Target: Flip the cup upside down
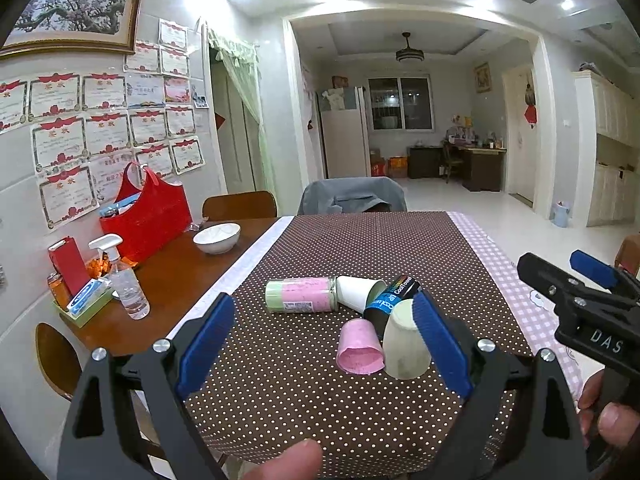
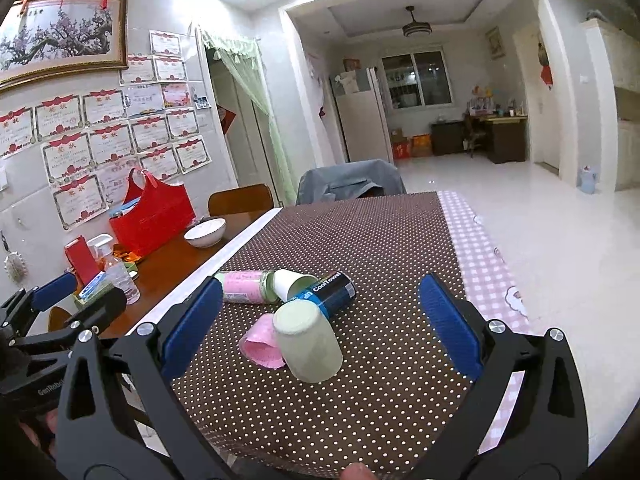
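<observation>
A pale green cup [image 1: 406, 346] [image 2: 308, 344] stands upside down on the dotted brown cloth [image 1: 320, 400] [image 2: 380, 240]. A pink cup [image 1: 359, 346] [image 2: 262, 344] lies on its side against it. Behind them lie a white paper cup [image 1: 358, 292] [image 2: 292, 282], a black and blue can [image 1: 390, 298] [image 2: 330, 292] and a pink and green jar [image 1: 300, 295] [image 2: 246, 286]. My left gripper [image 1: 324, 334] is open and empty, its jaws wide around the cups from the near side. My right gripper [image 2: 320, 326] is open and empty, also short of the cups; it shows at the right in the left wrist view [image 1: 576, 280].
On the bare wood at the left stand a white bowl [image 1: 217, 237] [image 2: 205, 232], a red basket [image 1: 150, 216] [image 2: 154, 216], a spray bottle [image 1: 126, 284] and small boxes. Chairs [image 1: 352, 196] stand at the far end of the table. A pink checked cloth [image 1: 504, 276] covers the right edge.
</observation>
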